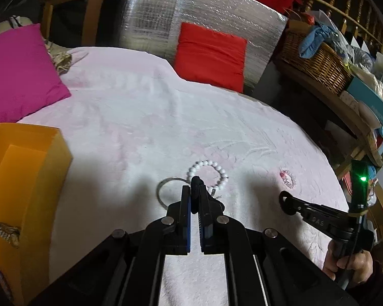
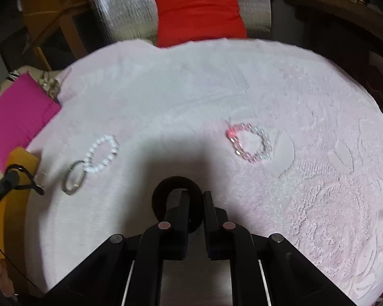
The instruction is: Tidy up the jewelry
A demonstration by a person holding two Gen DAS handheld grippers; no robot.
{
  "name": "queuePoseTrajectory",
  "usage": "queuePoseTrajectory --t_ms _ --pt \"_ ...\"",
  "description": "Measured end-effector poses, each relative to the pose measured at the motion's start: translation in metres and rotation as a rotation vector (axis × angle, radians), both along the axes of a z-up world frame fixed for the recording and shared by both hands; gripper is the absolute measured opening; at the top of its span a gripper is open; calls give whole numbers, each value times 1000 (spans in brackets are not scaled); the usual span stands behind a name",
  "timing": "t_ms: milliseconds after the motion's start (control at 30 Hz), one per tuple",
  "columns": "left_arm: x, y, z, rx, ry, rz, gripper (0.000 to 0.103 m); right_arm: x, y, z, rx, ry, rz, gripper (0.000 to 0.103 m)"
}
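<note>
My left claw [image 1: 195,191] pinches a black cord [image 1: 197,181] over the white bead bracelet [image 1: 208,172], while my right claw [image 2: 194,204] grips a black ring [image 2: 177,202].

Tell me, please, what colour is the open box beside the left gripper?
Orange box, clearest in the left wrist view.

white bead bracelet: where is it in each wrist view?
Left wrist: white bracelet at lower centre, just beyond the left gripper tips, with the metal ring on its left.
Right wrist: white bracelet at left of centre, metal ring at its lower left.
Shared landmark: red cushion at the far edge of the pink cloth.
</note>
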State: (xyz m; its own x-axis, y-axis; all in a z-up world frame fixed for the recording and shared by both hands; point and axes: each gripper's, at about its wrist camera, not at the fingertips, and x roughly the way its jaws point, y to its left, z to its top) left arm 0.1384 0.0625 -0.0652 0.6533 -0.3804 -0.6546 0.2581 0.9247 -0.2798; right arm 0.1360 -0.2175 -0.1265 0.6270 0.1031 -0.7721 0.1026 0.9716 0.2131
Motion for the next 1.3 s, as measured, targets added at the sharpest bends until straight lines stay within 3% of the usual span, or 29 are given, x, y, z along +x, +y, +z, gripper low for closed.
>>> queuePoseTrajectory --t_ms 400,567,633,700,933,1100,1300 --pt "-28 61 22 23 -95 169 5 -21 59 35 165 -138 124 11" --pt "-23 68 12 20 -68 165 5 -16 73 30 212 -121 146 11" --pt "-21 61 8 33 -56 143 5 -15 73 30 167 -121 120 11" --pt "-20 55 3 36 -41 115 5 -16 61 35 141 -136 72 11" --pt "-20 10 -2 34 -34 -60 5 -38 -50 69 185 -273 -207 11" --pt "-20 -26 -12 38 -6 -151 5 -41 -100 54 271 -207 -316 11" --pt "-19 -63 -27 60 33 -226 5 -31 -110 24 304 -64 -258 11"
